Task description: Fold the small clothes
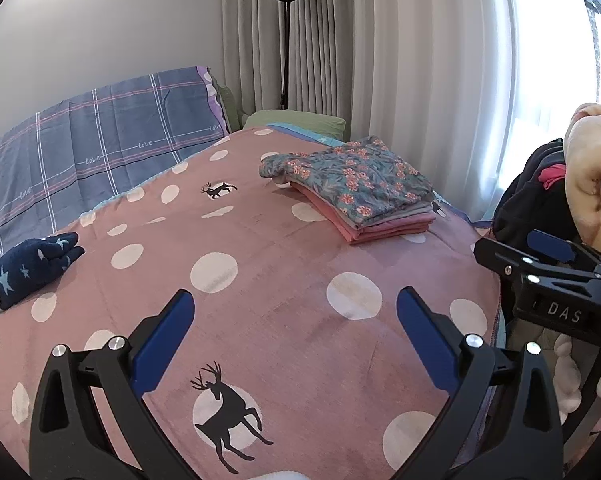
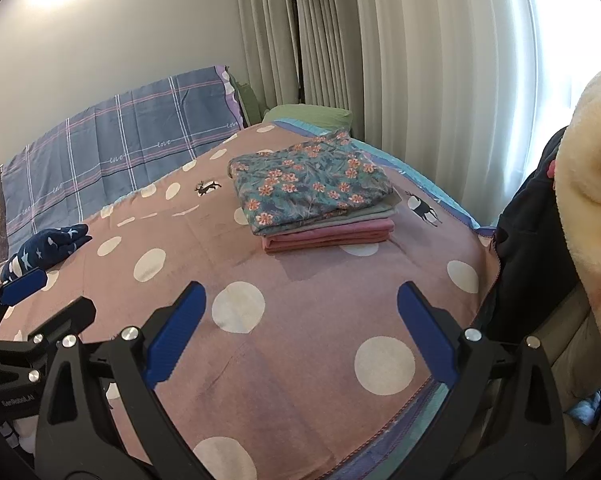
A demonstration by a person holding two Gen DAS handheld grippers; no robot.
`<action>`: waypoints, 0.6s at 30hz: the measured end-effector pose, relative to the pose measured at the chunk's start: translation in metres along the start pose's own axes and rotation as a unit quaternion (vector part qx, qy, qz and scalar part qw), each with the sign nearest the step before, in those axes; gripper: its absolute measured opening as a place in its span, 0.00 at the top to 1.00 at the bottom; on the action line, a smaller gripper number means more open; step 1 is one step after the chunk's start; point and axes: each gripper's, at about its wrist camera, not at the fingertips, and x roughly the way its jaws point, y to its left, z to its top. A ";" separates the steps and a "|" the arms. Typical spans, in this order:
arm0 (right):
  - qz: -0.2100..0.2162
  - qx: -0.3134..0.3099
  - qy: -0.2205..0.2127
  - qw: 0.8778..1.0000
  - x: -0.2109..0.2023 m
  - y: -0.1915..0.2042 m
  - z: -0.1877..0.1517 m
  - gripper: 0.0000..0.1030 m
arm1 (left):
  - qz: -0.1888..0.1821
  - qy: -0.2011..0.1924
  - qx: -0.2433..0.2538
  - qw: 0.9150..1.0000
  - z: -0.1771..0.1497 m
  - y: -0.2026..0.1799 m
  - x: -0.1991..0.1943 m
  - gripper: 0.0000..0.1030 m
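The bed (image 1: 300, 300) fills both views, spread with a pink blanket (image 2: 300, 340) dotted in white and printed with deer. Far on it, right of centre, sits a neat stack of folded clothes (image 2: 312, 204): a floral piece on top, grey and pink layers under it. That stack looks like the finished part of the job.

At the right edge of the bed a heap of unfolded things (image 1: 540, 192) rises: dark cloth with a bit of bright pink showing, and a cream fleecy piece (image 2: 588, 184) on top. This heap seems to be what is left, though how many pieces it holds cannot be told. At the far left a dark blue garment with white stars (image 1: 28, 268) lies bunched on the blanket; whether it counts as folded is unclear.

The near middle of the blanket, just ahead of both tools, carries no garment, so the next piece has not yet been laid out.

The left tool (image 1: 296, 336) is wide open and holds nothing, over the near part of the bed. The right tool (image 2: 300, 332) is likewise wide open, holding nothing, just beside the heap on its right; the folded stack lies well beyond both.
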 end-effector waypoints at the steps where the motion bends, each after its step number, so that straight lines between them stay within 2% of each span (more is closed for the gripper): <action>1: -0.001 0.000 0.000 1.000 0.000 0.000 0.000 0.05 | 0.000 0.000 0.002 1.000 0.000 0.000 0.000 0.01; 18: 0.000 -0.001 0.007 1.000 0.006 0.001 -0.001 0.04 | 0.002 0.016 0.001 1.000 -0.004 -0.002 0.005 0.01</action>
